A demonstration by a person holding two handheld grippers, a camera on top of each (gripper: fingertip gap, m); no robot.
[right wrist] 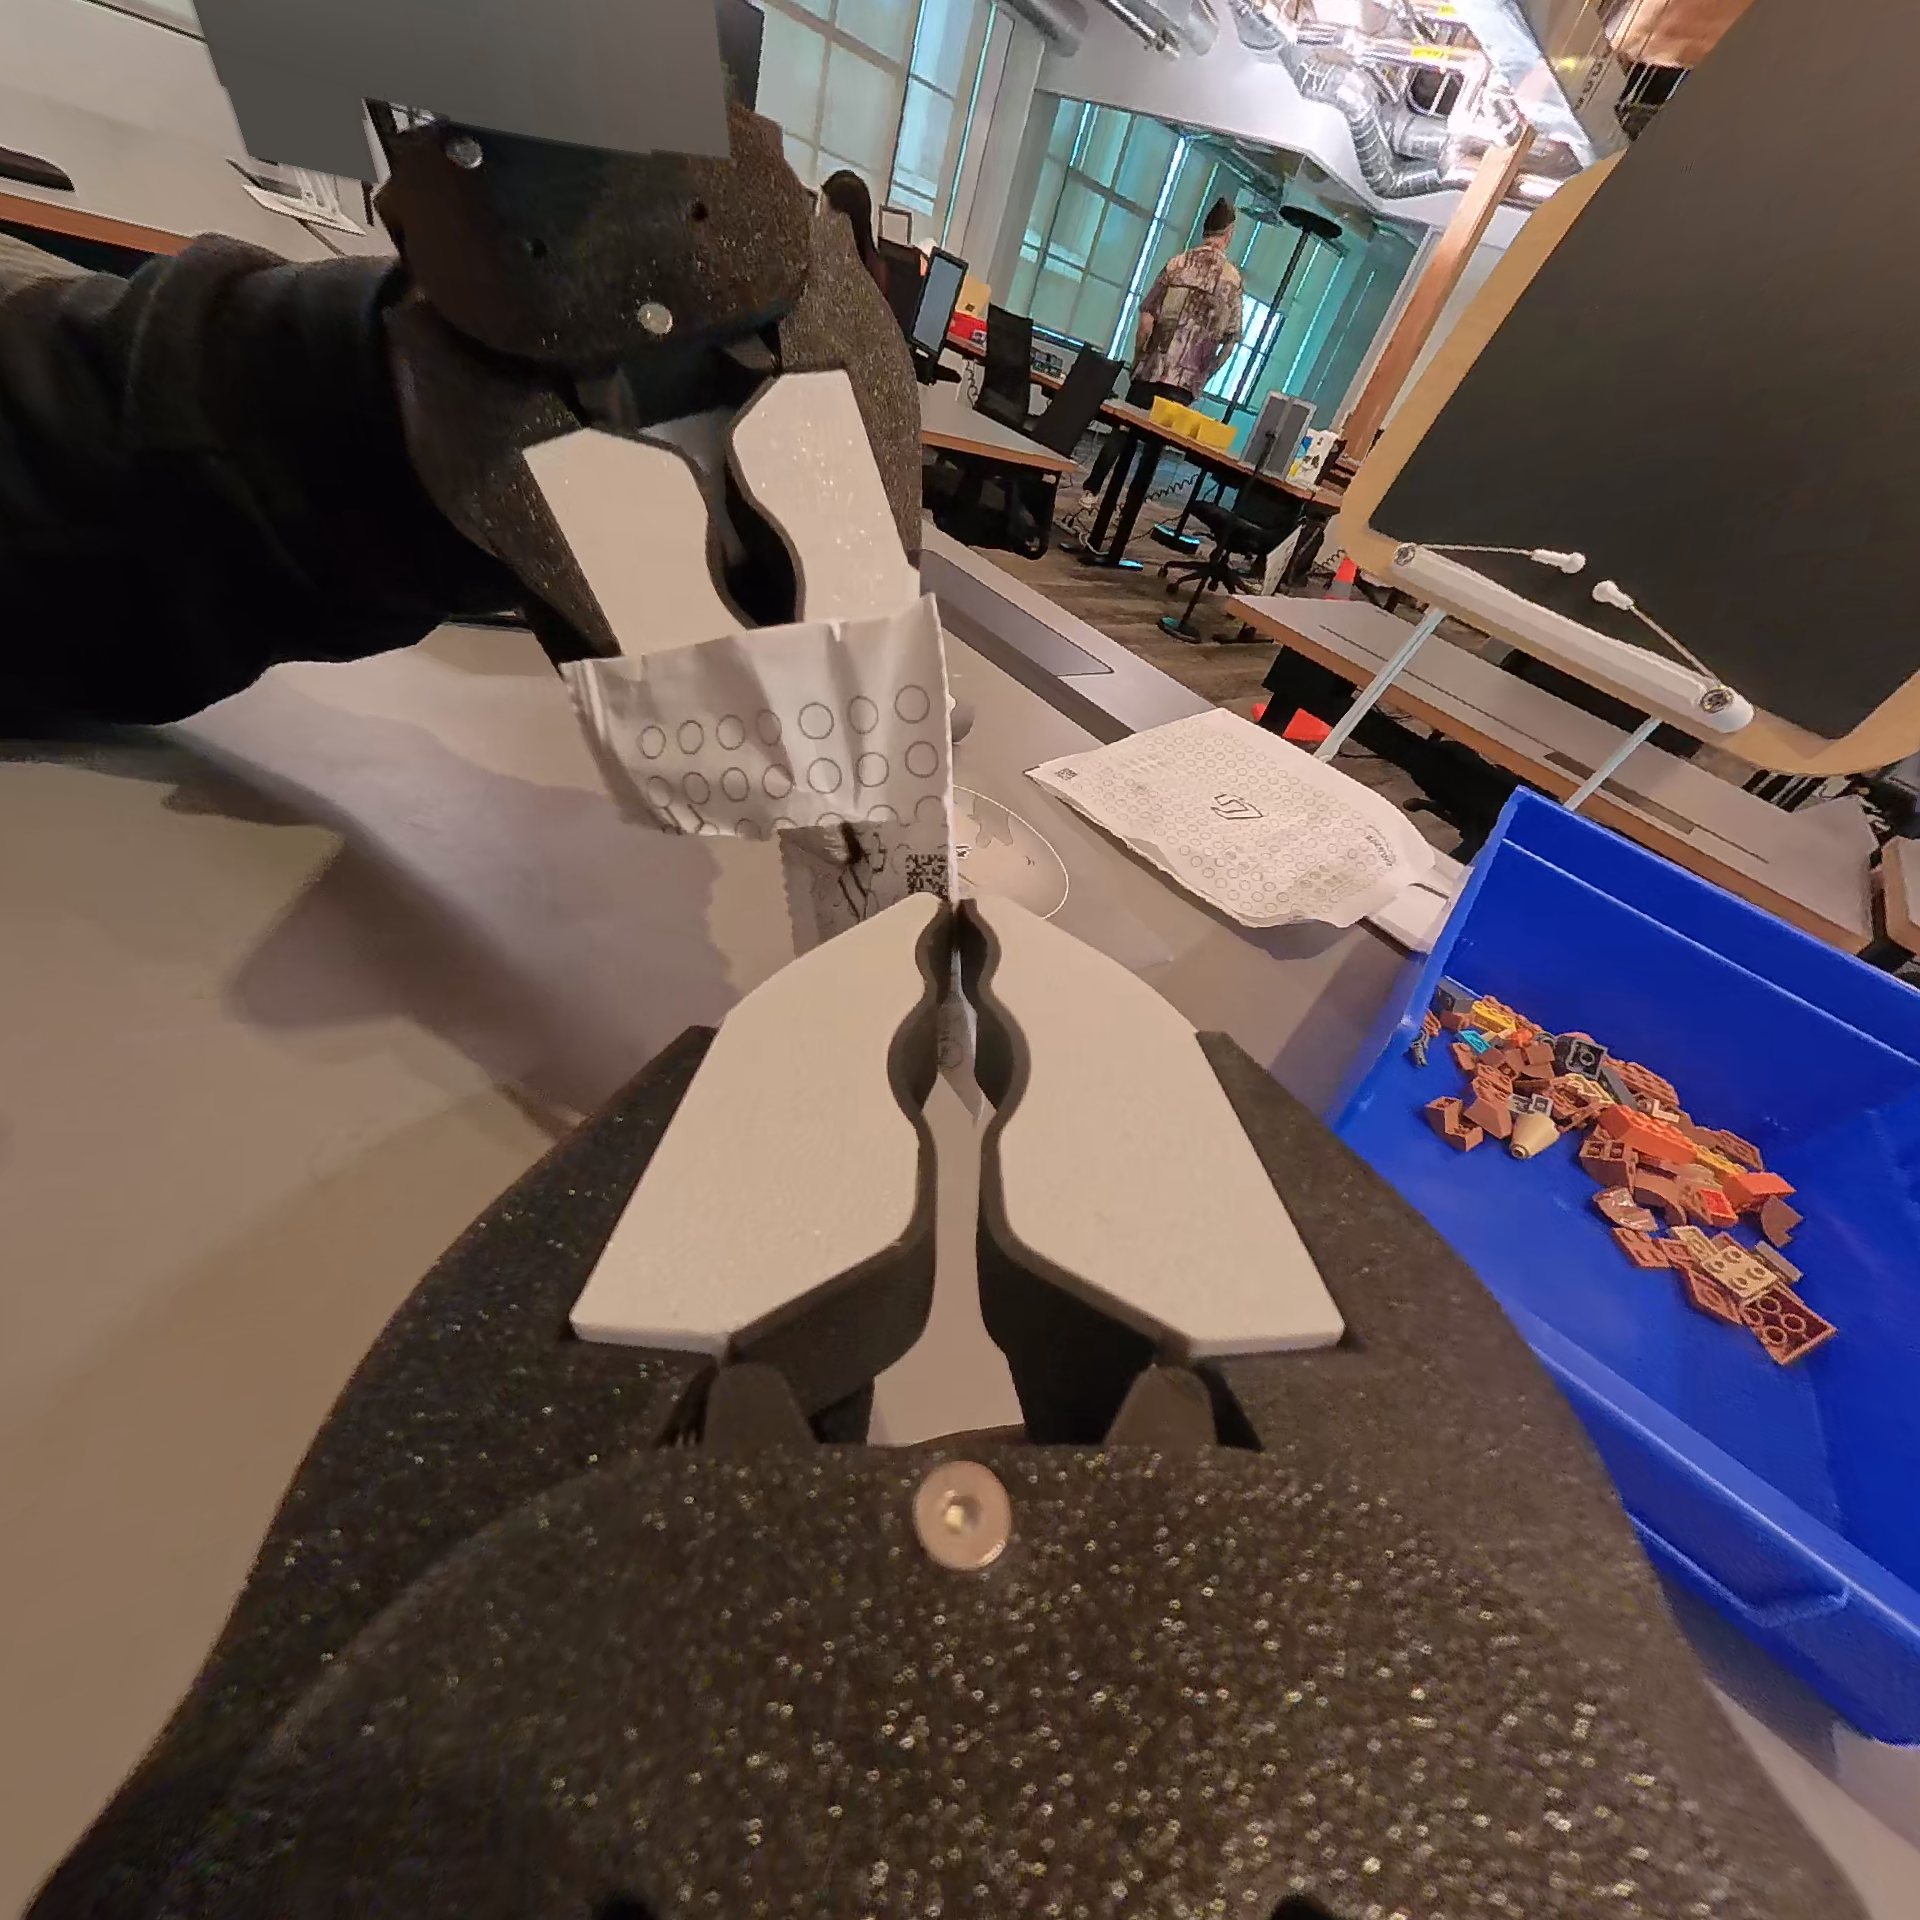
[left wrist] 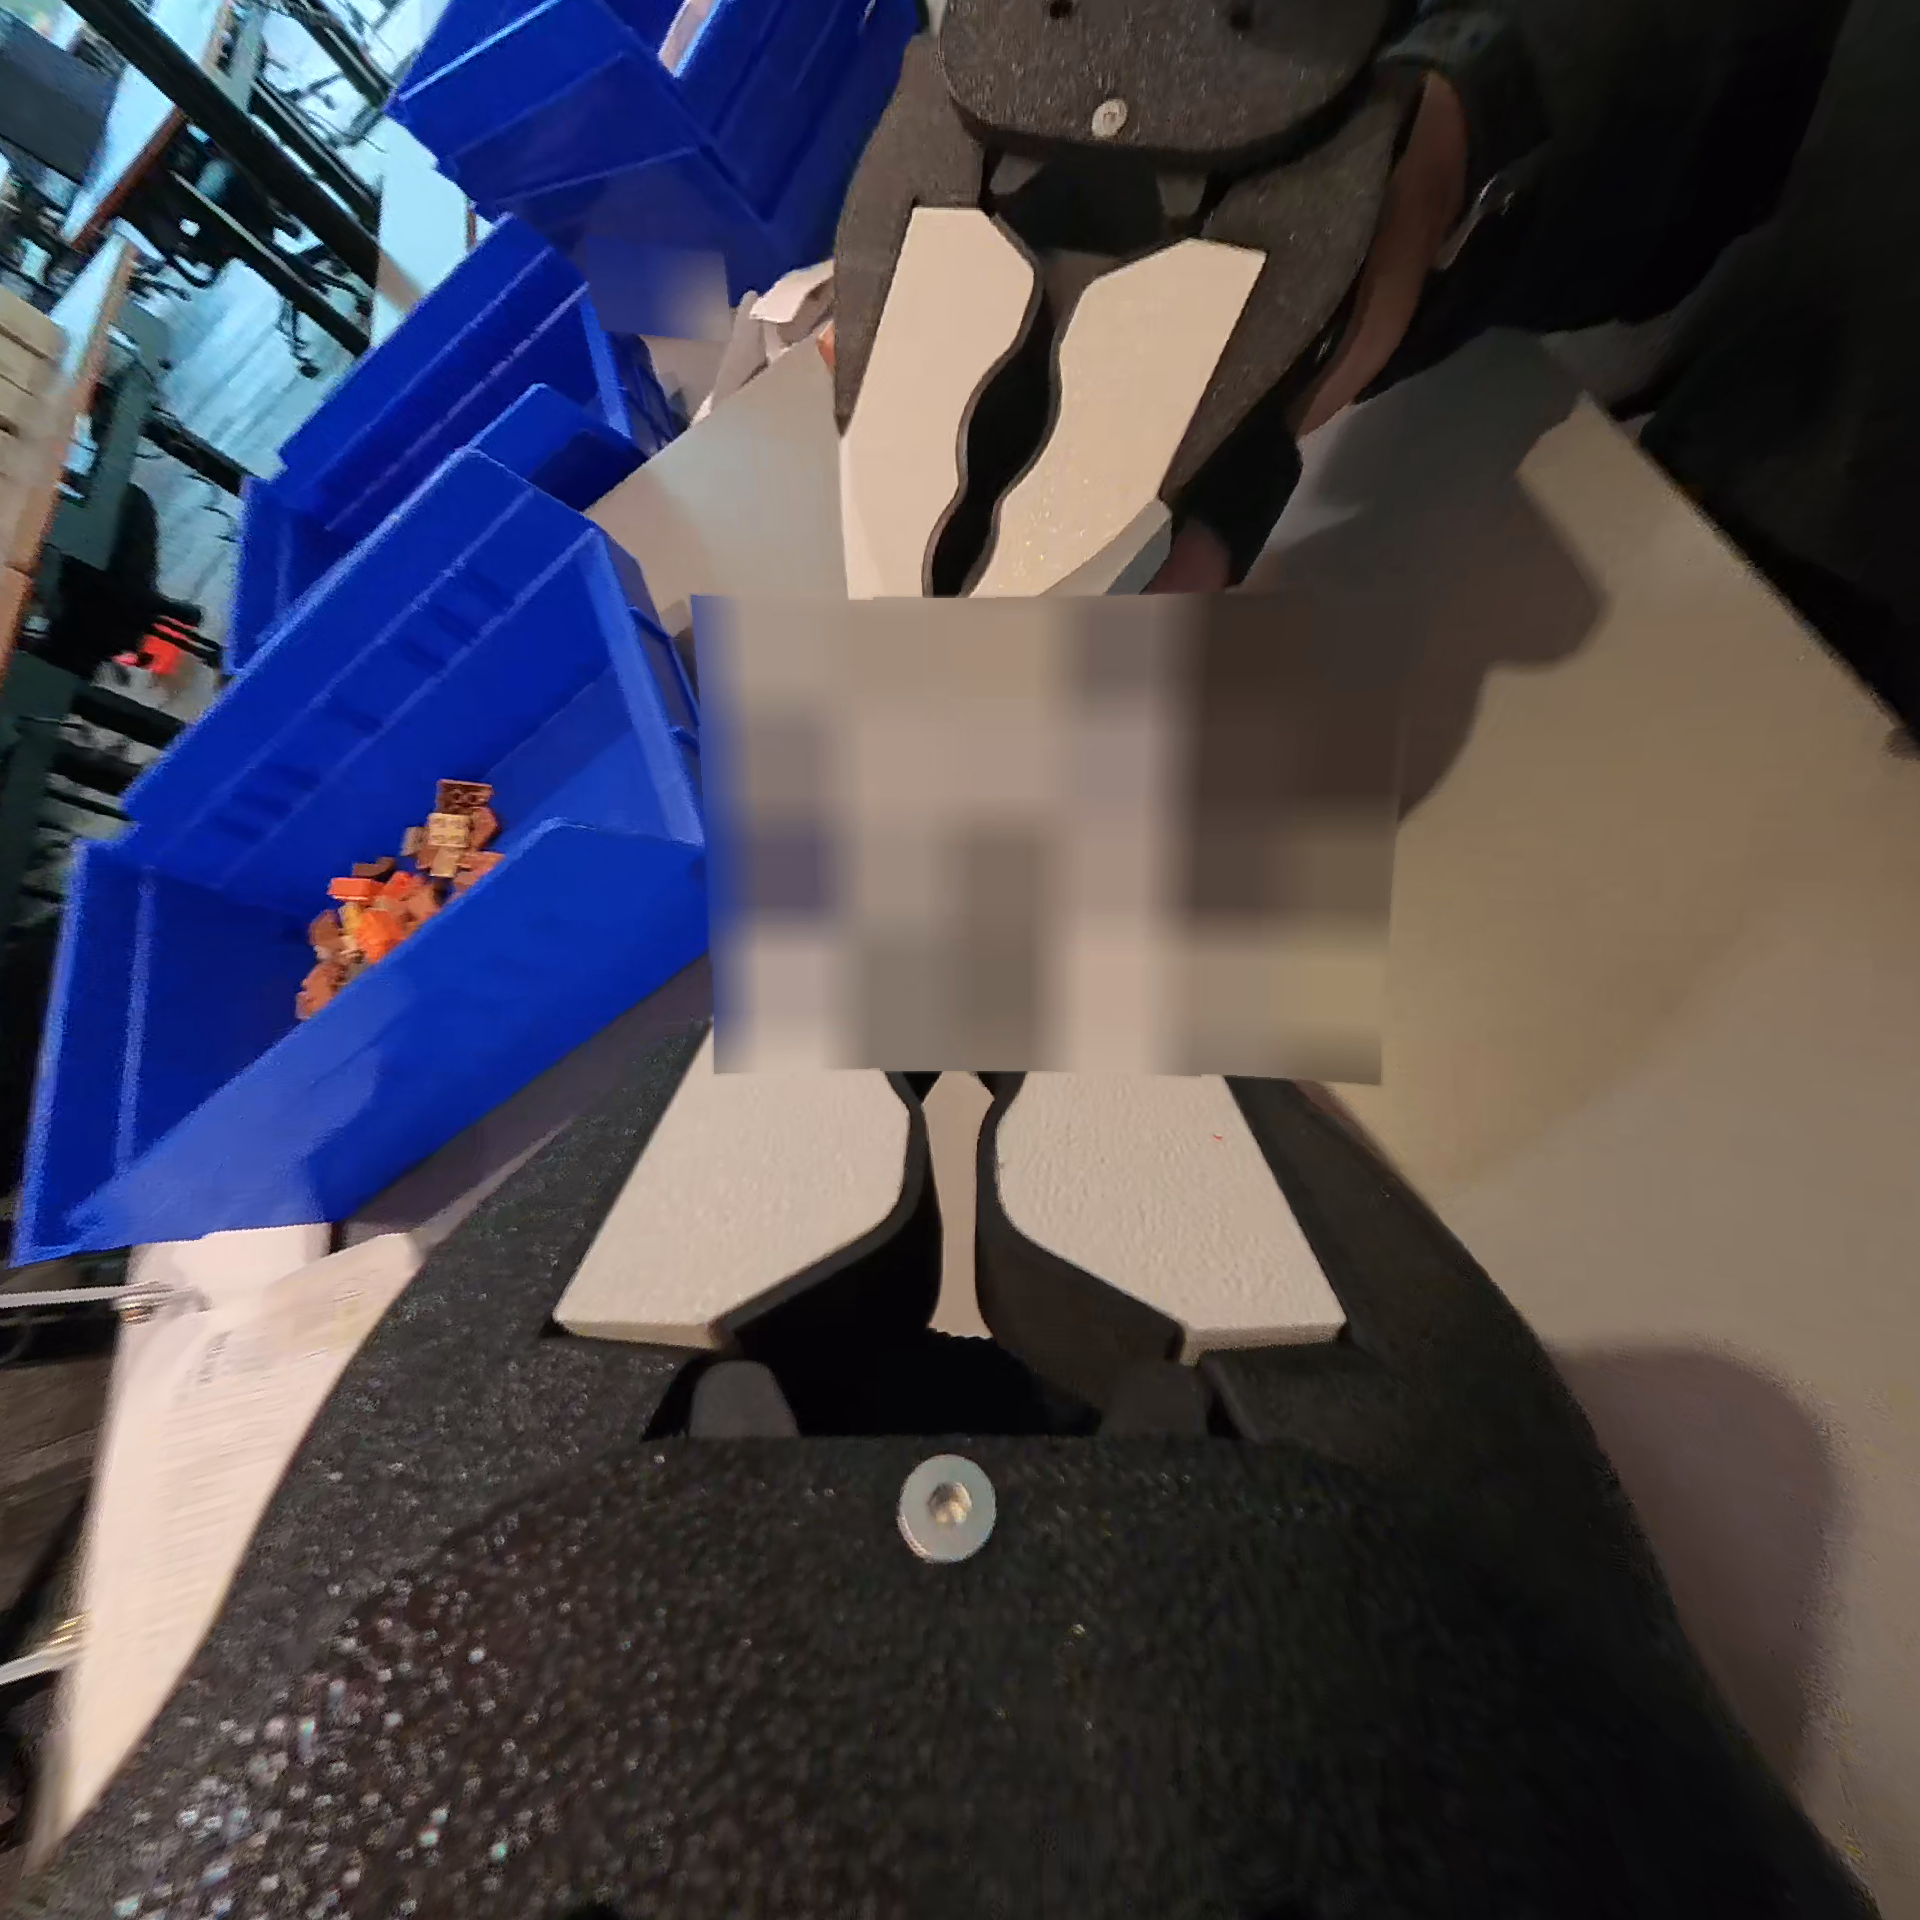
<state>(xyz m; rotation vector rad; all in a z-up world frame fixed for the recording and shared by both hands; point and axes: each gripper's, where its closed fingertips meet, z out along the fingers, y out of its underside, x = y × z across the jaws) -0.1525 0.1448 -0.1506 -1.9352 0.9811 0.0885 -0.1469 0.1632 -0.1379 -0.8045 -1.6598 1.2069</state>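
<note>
In the right wrist view my right gripper (right wrist: 954, 914) is shut on the lower edge of a white paper bag printed with circles (right wrist: 769, 727); a strip of the bag runs back between its fingers. My left gripper (right wrist: 753, 623) comes in from the upper left, and its fingers (right wrist: 623, 540) close on the bag's top edge. The bag hangs crumpled between the two grippers, above the grey table (right wrist: 260, 1039). In the left wrist view a blurred patch hides my own fingertips and the bag. The right gripper's fingers (left wrist: 1101, 416) point toward me from above.
A blue bin (right wrist: 1662, 914) with several small orange and brown bricks (right wrist: 1621, 1164) stands at the right; it shows at the left in the left wrist view (left wrist: 416, 1060). More blue bins (left wrist: 447, 343) stand behind it. A second flat paper bag (right wrist: 1226, 821) lies on the table. A dark board on a stand (right wrist: 1662, 364) is at the far right. The tips of both grippers are at nearly the same place.
</note>
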